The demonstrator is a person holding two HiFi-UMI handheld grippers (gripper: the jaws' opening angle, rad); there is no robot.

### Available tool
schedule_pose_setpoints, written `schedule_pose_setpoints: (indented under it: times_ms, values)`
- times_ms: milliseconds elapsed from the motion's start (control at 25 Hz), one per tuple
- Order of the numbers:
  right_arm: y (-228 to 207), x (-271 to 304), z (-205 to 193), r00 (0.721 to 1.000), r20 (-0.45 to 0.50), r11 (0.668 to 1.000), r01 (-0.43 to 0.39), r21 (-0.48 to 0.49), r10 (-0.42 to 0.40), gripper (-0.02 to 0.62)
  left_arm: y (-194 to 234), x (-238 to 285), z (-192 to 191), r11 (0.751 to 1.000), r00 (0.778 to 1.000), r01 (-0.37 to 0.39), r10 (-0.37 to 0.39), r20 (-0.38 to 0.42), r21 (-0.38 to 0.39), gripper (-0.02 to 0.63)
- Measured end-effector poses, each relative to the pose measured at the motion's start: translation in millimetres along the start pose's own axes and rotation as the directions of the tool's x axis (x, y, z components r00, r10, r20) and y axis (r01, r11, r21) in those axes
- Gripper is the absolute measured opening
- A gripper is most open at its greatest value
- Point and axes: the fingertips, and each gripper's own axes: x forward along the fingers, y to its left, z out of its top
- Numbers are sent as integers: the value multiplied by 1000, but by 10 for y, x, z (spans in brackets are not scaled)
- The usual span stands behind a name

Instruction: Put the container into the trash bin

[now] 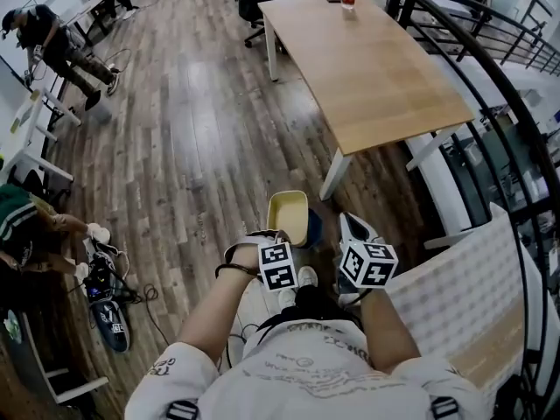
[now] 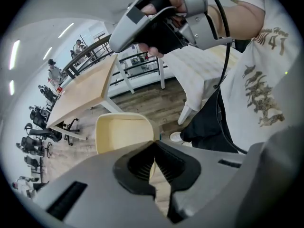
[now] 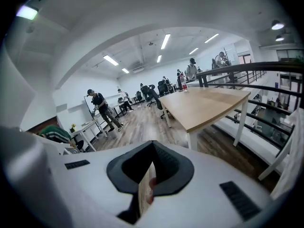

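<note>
The left gripper (image 2: 154, 145) has its jaws pinched shut on the near rim of the pale yellow rectangular container (image 1: 288, 216). The container hangs above the wood floor, just short of the wooden table's (image 1: 376, 59) nearest leg. Its long axis runs away from the person toward that table, and its open side is tilted up. The right gripper (image 3: 153, 144), just right of the container, has its jaws drawn together at the tips. A thin tan sliver shows in the slit between them; what it is cannot be told.
</note>
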Motion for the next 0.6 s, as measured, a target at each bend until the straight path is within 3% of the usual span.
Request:
schedule_pose_setpoints:
  times_ms: [280,480,600]
  values:
    - [-258,626,-171,994,-95,999,-47,14,48,-8,324,513,-102,996,996,78,-81,-49,-54,12]
    - [-543,1025,-344,986,-163,999,-42,22,45,-8,464,1009,-40,984,986,162,-164,-21,-70,12]
    - [-732,1127,-524,977,-212,1000,-23,20,26,-8,296,1407,9,965,969,248,-247,24,-89,12]
